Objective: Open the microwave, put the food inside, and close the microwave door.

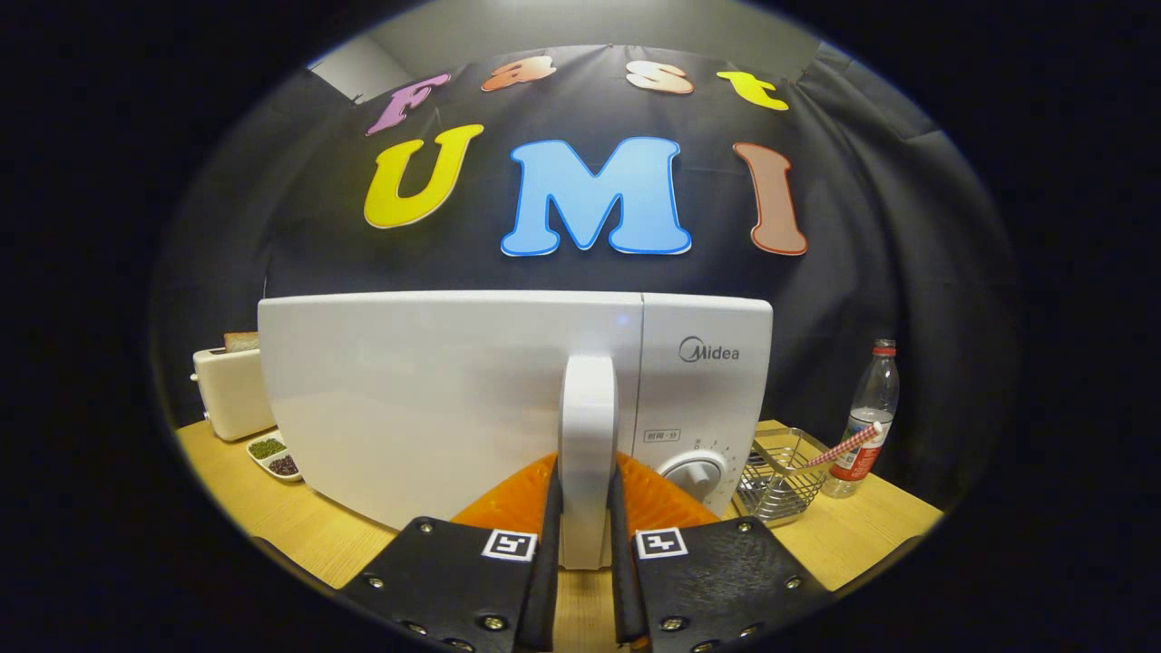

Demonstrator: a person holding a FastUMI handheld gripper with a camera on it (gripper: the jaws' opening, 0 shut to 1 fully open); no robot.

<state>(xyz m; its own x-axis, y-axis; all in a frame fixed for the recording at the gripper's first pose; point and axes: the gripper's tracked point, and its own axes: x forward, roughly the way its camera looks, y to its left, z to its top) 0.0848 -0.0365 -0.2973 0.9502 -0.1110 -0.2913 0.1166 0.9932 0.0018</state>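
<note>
A white microwave [453, 390] stands on the wooden table [299, 535], straight ahead and very close. Its door carries an upright white handle [588, 408] next to the control panel [707, 381], which has a round knob [694, 472]. My gripper [585, 485] is shut on that handle, with one finger [551, 508] pressing on each side of its lower part. The door's face sits level with the control panel, so the door looks closed. What is inside the microwave is hidden.
Left of the microwave stand a white toaster [231, 390] with bread in its slot and a small two-part dish [275, 455] of green and dark bits. On the right are a wire basket [780, 481], a striped stick and a water bottle [866, 417].
</note>
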